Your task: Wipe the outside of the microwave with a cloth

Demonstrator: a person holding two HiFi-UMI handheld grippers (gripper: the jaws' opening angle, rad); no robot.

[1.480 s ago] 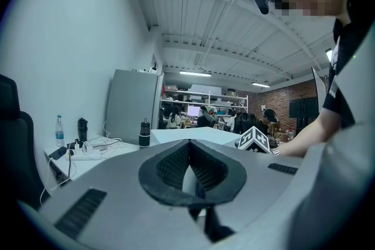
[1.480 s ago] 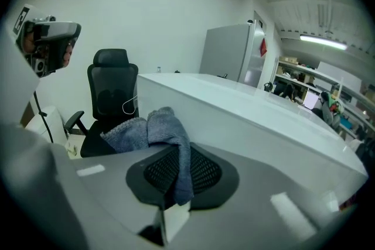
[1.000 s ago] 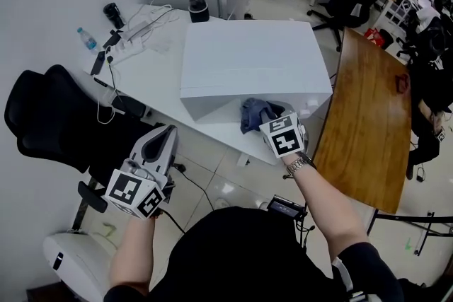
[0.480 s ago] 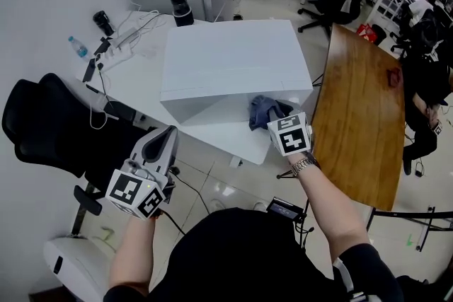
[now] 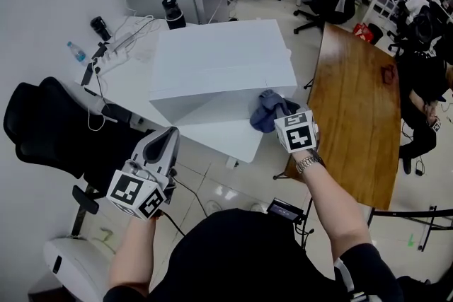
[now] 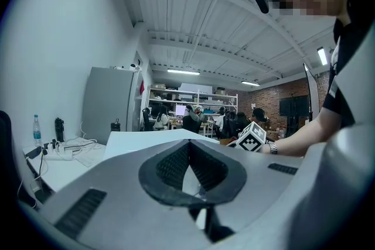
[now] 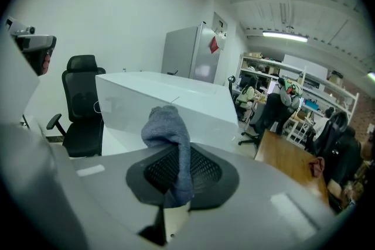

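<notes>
The microwave is a white box on a white table. My right gripper is shut on a blue-grey cloth, which it holds against the front face near the microwave's right corner. In the right gripper view the cloth hangs bunched between the pads, with the microwave just beyond. My left gripper is shut and empty, held low in front of the table's near-left side, away from the microwave. From the left gripper view its jaws meet, with the microwave's top ahead.
A black office chair stands left of the table. A wooden table lies close on the right. A bottle, cables with a power strip and a black flask sit on the far part of the white table.
My right gripper has slid the cloth rightward along the microwave's front, towards its right corner. The left gripper stays shut and keeps its spot in the head view.
</notes>
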